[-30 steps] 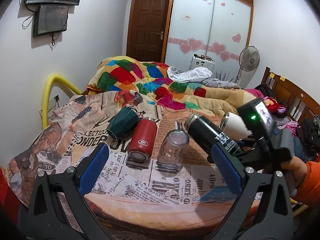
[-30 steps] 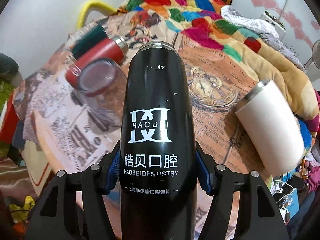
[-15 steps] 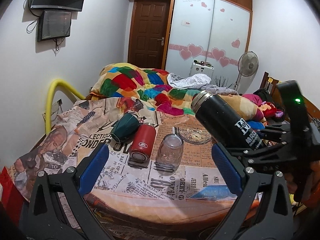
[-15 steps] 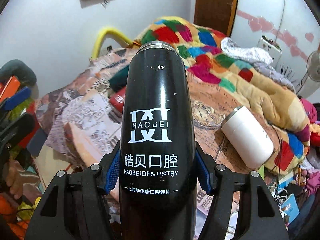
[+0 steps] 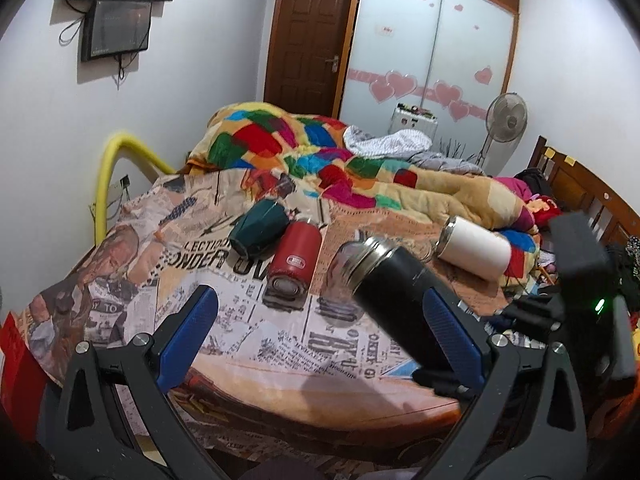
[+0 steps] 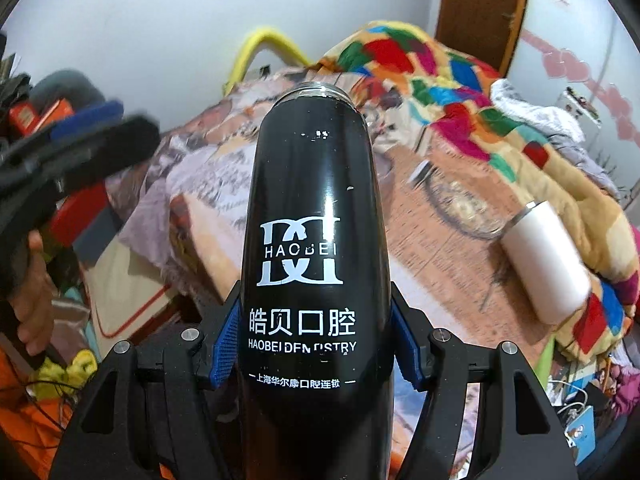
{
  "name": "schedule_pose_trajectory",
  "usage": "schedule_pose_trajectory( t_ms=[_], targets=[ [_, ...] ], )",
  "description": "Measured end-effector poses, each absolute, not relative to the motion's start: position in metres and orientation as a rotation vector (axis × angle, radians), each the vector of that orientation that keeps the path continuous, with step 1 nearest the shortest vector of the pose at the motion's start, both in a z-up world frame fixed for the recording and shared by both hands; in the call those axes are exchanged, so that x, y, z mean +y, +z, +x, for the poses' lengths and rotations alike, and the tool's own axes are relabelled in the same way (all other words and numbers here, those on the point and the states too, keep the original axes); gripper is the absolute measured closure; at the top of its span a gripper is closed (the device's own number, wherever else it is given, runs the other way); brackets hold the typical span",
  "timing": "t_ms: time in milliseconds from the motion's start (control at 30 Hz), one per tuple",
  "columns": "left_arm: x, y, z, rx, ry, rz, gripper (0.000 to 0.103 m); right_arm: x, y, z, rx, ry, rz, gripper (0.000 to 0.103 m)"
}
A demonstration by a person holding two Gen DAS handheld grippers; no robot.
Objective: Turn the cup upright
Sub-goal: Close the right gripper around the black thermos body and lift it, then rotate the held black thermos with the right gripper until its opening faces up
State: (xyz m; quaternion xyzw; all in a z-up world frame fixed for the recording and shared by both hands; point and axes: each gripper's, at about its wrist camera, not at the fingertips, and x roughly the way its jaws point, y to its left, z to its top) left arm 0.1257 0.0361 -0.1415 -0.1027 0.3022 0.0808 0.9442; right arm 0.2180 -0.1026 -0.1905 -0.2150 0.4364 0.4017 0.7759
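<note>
My right gripper is shut on a black flask with white HAOBEI print, held in the air, mouth pointing away and up. In the left wrist view the black flask slants above the bed's front edge, mouth to the upper left. My left gripper is open and empty, in front of the bed. A white cup lies on its side at the right, also in the right wrist view. A red flask and a dark green cup lie on their sides.
A clear glass jar sits partly hidden behind the black flask. The bed has a newspaper-print cover and a heaped patchwork quilt. A yellow rail stands at the left, a wooden headboard at the right.
The black flask has come down and toward the left gripper, now low over the bed's front edge. The white cup shows again. The left gripper stayed open.
</note>
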Motion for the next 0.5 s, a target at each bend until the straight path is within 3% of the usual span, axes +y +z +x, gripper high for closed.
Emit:
schedule_pose_trajectory(
  t_ms=[400, 500],
  targets=[
    [0.057, -0.199, 0.155, 0.789, 0.167, -0.299, 0.0, -0.066, -0.264, 0.221, 1.047, 0.901, -0.603, 0.041],
    [0.064, -0.215, 0.161, 0.834, 0.166, -0.343, 0.005, -0.063, -0.27, 0.216, 1.054, 0.906, -0.622, 0.041]
  ],
)
